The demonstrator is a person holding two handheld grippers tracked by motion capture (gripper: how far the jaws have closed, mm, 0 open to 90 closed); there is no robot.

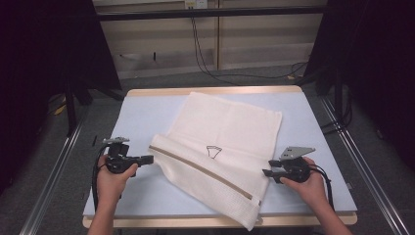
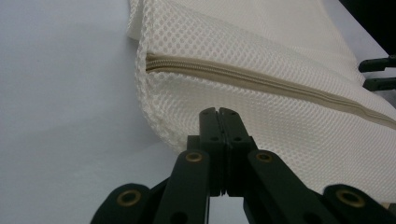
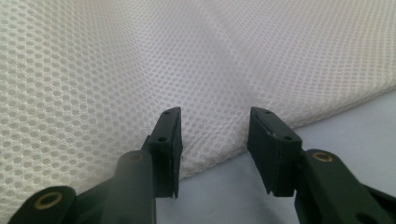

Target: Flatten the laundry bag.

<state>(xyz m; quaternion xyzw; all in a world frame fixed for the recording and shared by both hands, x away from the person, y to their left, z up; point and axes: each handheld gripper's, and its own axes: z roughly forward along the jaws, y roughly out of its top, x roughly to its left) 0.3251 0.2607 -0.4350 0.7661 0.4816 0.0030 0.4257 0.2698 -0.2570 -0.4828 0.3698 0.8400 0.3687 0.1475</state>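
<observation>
Table (image 1: 147,112): one mesh bag (image 1: 220,147) (one zipper (image 2: 261,81)) | left gripper (image 2: 218,112) pinching bag edge | right gripper (image 3: 215,128) spread

The mesh laundry bag (image 1: 222,147) is showing soft cream honeycomb netting with a tan woven zipper (image 2: 261,79); the table (image 1: 147,112) is looking smooth and matt

Your left gripper (image 2: 218,112) has its two black jaws pressed together, tips right at the cream mesh bag (image 2: 280,107), which bulges just ahead of them. A tan zipper (image 2: 243,77) runs across the bag from its left end toward the right edge. The bag lies on the pale table (image 2: 60,107). Far right, your other gripper (image 2: 378,72) shows two dark jaw tips apart.
</observation>
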